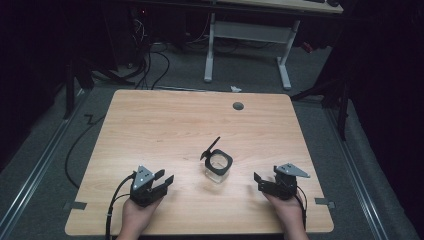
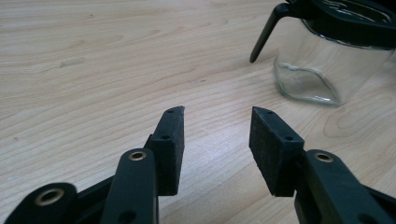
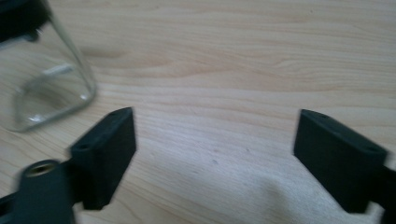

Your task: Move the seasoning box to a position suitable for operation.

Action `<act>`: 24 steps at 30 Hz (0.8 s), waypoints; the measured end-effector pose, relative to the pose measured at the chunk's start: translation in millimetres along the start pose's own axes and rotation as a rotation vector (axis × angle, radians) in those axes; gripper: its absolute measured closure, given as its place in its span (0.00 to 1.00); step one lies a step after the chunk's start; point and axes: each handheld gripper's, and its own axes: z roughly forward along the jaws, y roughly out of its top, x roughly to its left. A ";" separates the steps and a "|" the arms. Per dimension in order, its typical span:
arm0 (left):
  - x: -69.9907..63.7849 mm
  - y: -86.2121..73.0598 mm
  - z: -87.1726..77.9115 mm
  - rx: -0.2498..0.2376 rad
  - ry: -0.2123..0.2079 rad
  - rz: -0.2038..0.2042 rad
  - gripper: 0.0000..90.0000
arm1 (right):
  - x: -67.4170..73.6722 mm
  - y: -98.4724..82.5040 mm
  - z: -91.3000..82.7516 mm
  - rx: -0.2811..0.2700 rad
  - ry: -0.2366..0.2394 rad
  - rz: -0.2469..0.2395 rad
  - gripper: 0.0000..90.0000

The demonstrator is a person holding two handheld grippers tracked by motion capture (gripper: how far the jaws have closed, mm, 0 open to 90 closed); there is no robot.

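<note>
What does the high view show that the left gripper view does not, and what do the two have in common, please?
High view alone: both hands, the right gripper, the grey floor and another desk's white legs. Left gripper view alone: the foam pads close up and the jar's glass base. Both share the wooden table, the open left gripper and the black-lidded glass jar.

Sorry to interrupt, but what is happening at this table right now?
A person holds a gripper in each hand at a wooden table. A glass jar with a black rim and handle stands between them, untouched. The left gripper and right gripper are both open and empty, resting near the table's front edge.
</note>
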 end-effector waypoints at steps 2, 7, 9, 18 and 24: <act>0.0 0.8 0.2 -0.005 0.005 0.002 0.62 | 2.7 1.0 0.1 -0.007 0.027 -0.006 0.31; -2.8 -1.3 -0.2 -0.017 0.005 0.027 0.62 | 9.3 -0.9 -4.0 -0.037 0.051 -0.031 0.43; -4.6 -2.4 0.6 -0.017 0.000 0.033 0.62 | 11.0 -1.6 -4.9 -0.051 0.066 -0.033 0.48; -15.9 -12.1 3.8 0.028 -0.024 0.123 0.66 | 22.9 3.3 4.8 -0.053 0.081 -0.100 0.75; -16.9 -15.0 1.5 0.054 -0.054 0.134 0.78 | 27.5 7.0 15.3 -0.016 0.117 -0.100 0.98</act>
